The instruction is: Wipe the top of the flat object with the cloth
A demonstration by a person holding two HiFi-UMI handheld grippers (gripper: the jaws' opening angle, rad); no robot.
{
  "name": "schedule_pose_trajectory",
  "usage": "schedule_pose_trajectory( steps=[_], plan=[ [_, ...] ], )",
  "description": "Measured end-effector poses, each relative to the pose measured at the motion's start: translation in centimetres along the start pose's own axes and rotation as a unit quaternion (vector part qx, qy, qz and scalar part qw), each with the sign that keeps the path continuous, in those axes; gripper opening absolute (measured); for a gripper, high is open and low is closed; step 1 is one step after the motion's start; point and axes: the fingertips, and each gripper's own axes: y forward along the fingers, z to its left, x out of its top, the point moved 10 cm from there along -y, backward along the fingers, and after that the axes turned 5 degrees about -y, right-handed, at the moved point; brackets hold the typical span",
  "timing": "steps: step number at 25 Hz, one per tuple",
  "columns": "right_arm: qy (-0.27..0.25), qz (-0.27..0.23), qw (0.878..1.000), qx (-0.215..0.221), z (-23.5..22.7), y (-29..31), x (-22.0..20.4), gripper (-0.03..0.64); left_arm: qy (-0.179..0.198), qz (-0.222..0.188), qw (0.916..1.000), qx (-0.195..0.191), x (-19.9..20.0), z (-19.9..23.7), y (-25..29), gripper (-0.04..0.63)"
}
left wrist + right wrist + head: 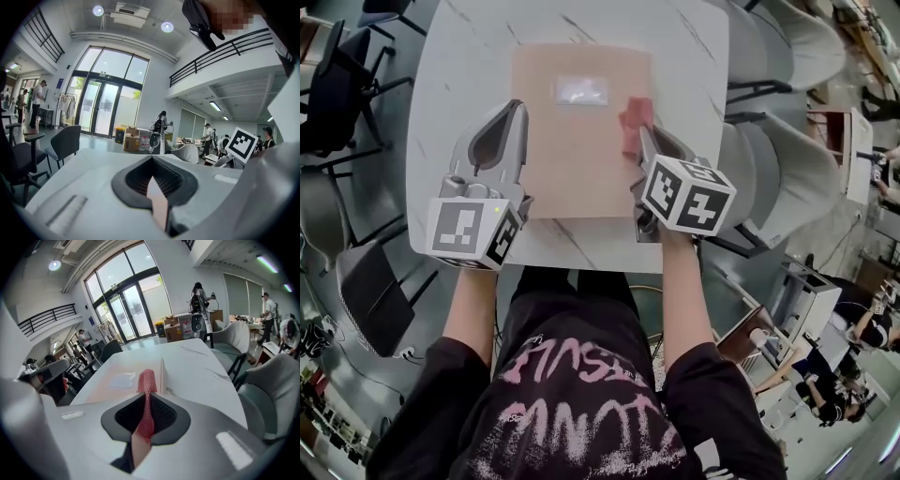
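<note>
Left tongs (155, 182) clamped on thin flat object (160, 209), glass doors (101, 110) beyond

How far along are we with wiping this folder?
Done: the right claw is shut on the red cloth, and the left claw grips the left edge of the tan folder, which lies on the table. In hand: the cloth sits at the folder's right edge. Left: the wipe across the top. Nothing shows whether any pass is made yet.

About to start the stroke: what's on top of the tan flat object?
The tan flat object carries a white label near its far edge and the red cloth, held in the right claw, at its right edge. What lies under the cloth is covered.
</note>
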Motion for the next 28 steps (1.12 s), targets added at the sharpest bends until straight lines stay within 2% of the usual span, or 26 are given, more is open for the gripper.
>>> schedule_pose_trajectory(
  steps=[3, 9, 19, 28],
  plan=[
    [0.002, -0.011, 1.000, 0.009, 0.5, -0.5, 0.2, 0.051, -0.001, -0.002, 1.0000, 0.004, 0.0, 0.2, -0.3, 0.000],
    [0.000, -0.024, 0.998, 0.057, 3.9, -1.0, 0.6, 0.051, -0.006, -0.010, 0.9998, 0.019, 0.2, 1.2, -1.5, 0.000],
    [-0.034, 0.017, 0.985, 0.169, 13.7, 1.6, -1.1, 0.051, -0.007, -0.020, 0.9988, 0.045, 0.7, 2.8, -3.6, 0.000],
    [-0.034, 0.034, 0.979, 0.197, 15.8, 2.3, -2.2, 0.051, -0.011, -0.019, 0.9981, 0.057, 0.3, 3.5, -4.5, 0.000]
  ],
)
